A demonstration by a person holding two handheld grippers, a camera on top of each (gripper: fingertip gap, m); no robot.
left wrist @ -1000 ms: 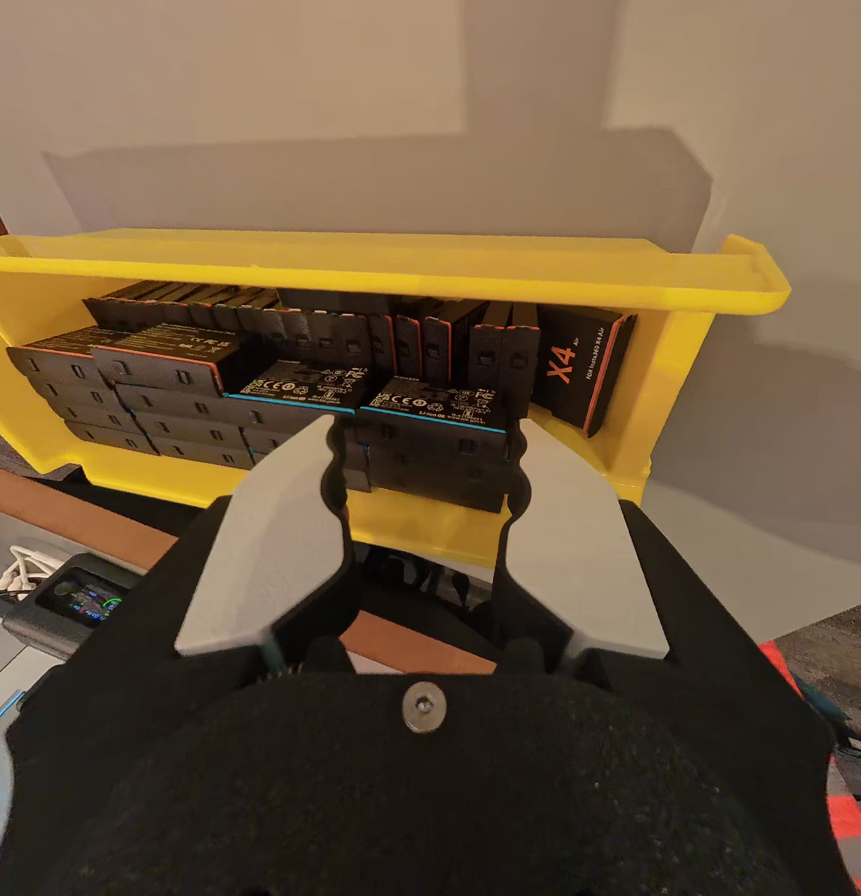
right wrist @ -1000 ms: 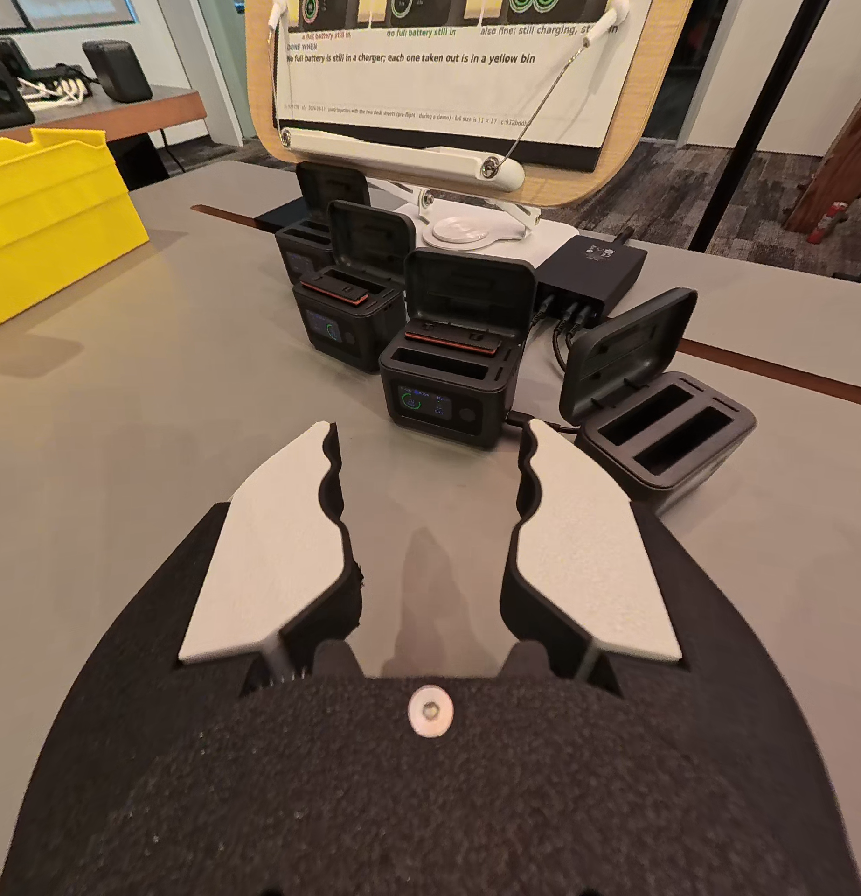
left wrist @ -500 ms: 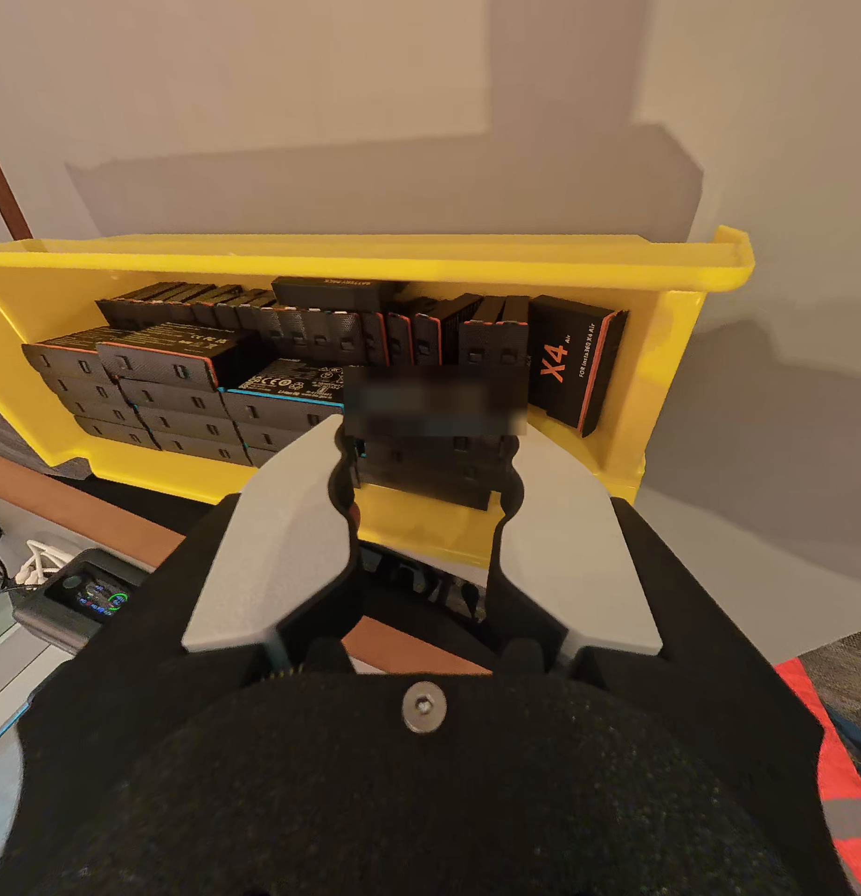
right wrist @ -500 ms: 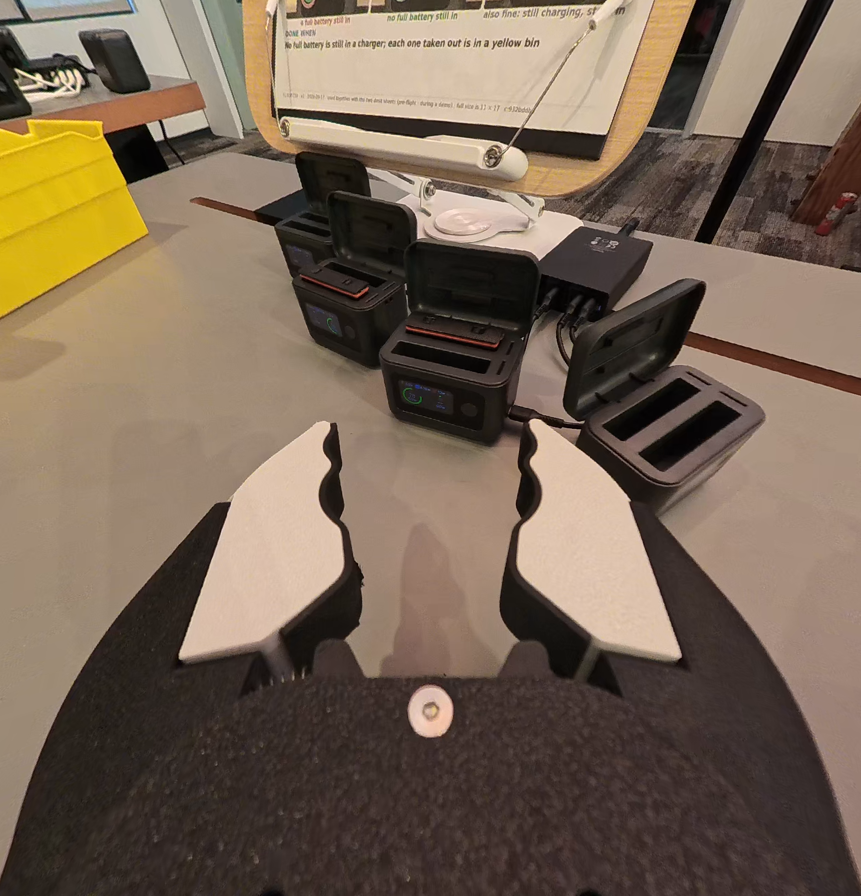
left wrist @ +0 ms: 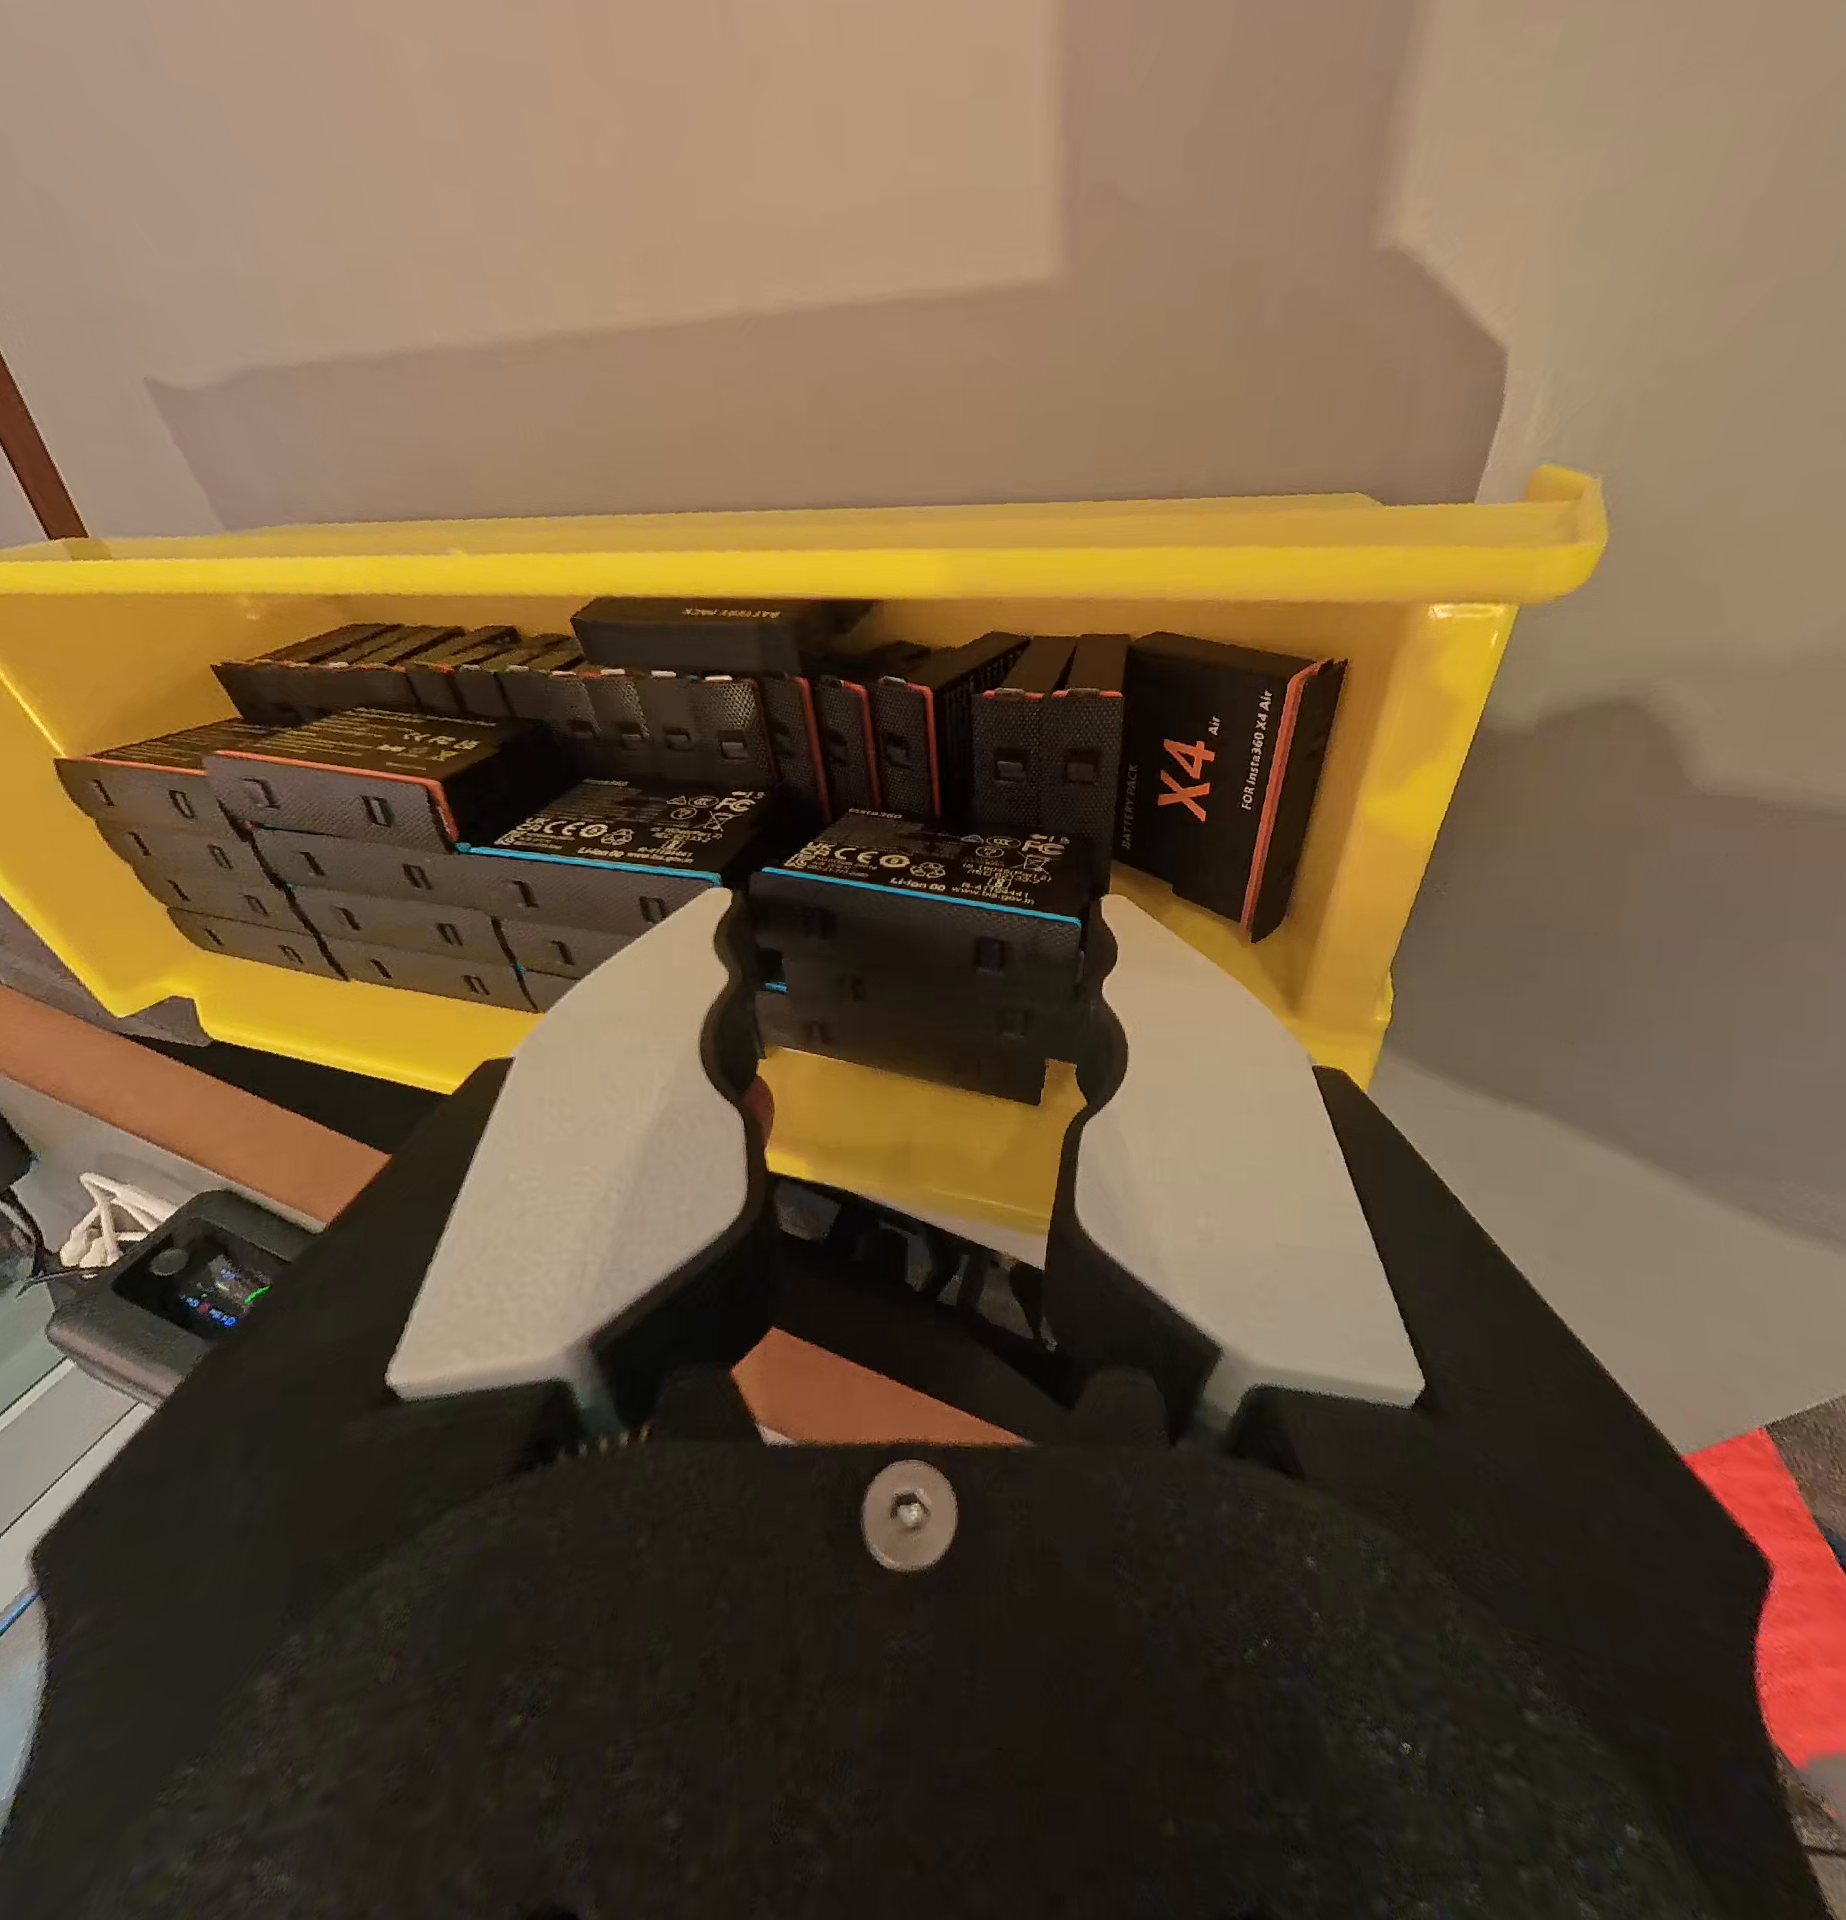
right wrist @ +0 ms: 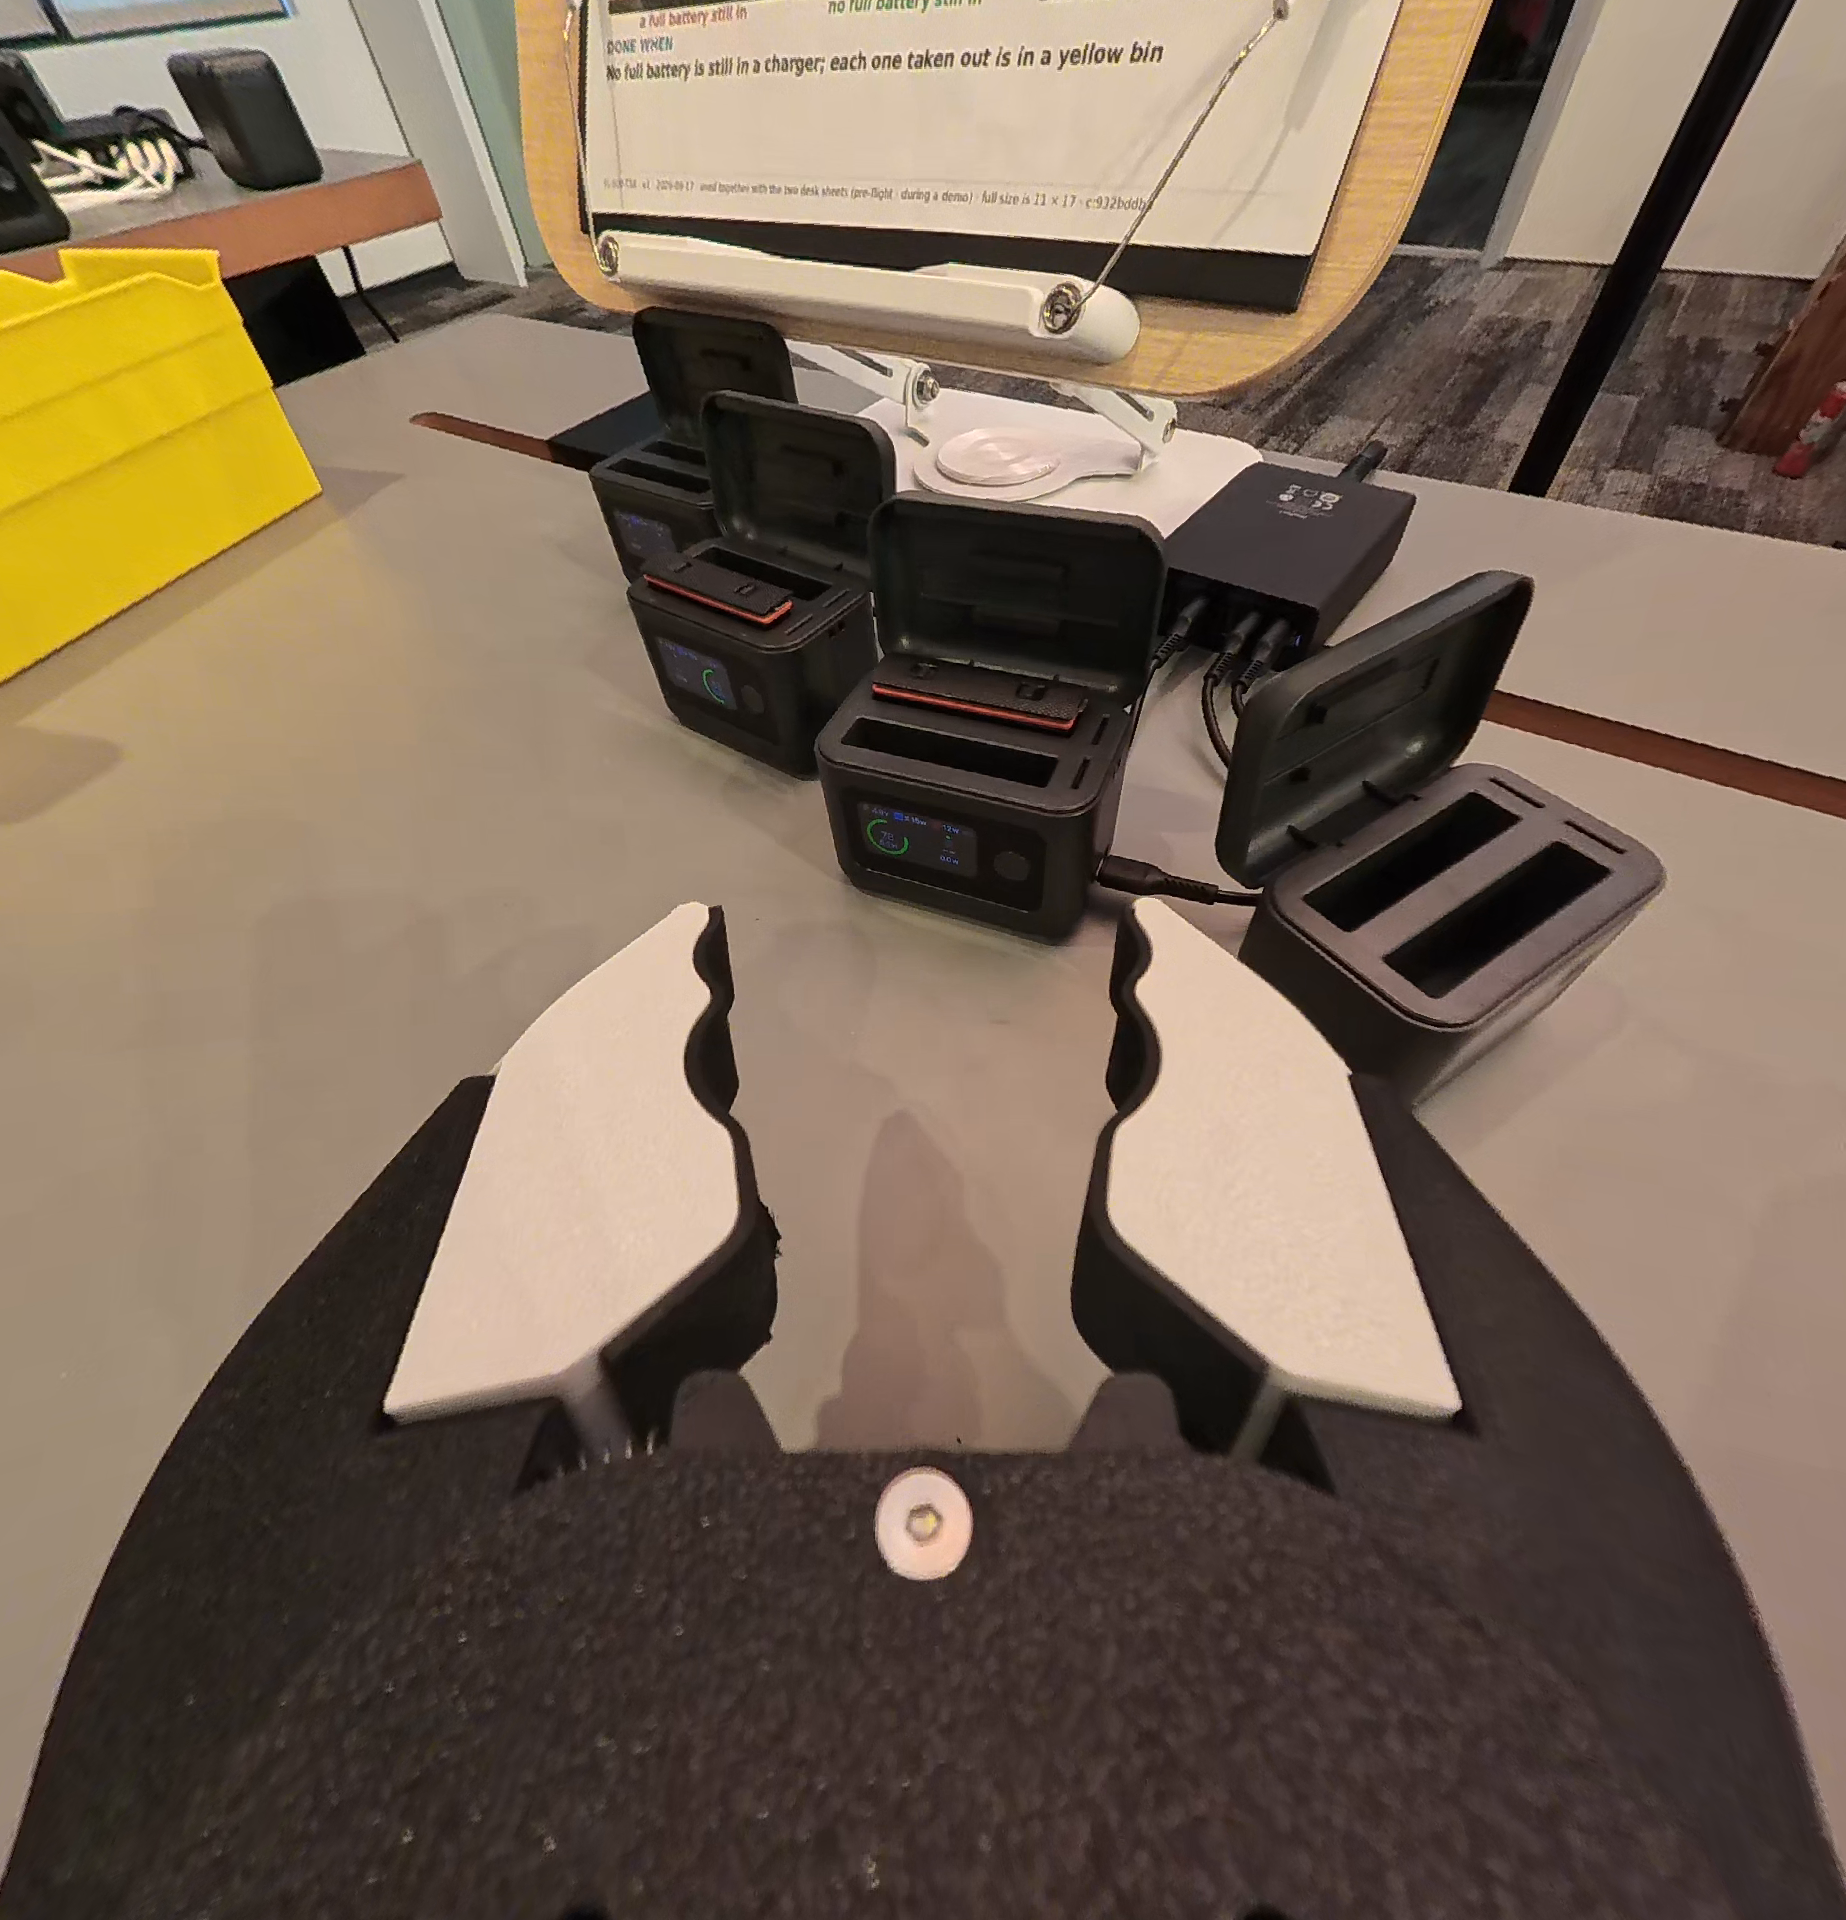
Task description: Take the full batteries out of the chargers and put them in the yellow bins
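Observation:
In the left wrist view a yellow bin point(left wrist: 1438, 831) holds several black batteries, stacked flat and standing on edge. My left gripper point(left wrist: 917, 914) is at the bin's open front. Its fingers press the two ends of a blue-edged battery point(left wrist: 929, 883) that lies on top of a stack. In the right wrist view my right gripper point(right wrist: 919, 925) is open and empty above the grey table. Ahead stand several chargers with lids up. The middle charger point(right wrist: 960, 831) and the left charger point(right wrist: 737, 675) each hold an orange-edged battery point(right wrist: 976, 712). The right charger point(right wrist: 1438, 914) is empty.
A second yellow bin point(right wrist: 119, 447) stands at the table's left. A black power hub point(right wrist: 1293, 530) with cables and a sign board on a white stand point(right wrist: 898, 281) sit behind the chargers. Another charger with a lit screen point(left wrist: 186, 1299) lies below the bin. There is about 50 cm between the tips of the two grippers.
My left fingers have narrowed from wide open onto the top blue-edged battery, and the bin has shifted slightly left in view. My right gripper has moved closer to the chargers.

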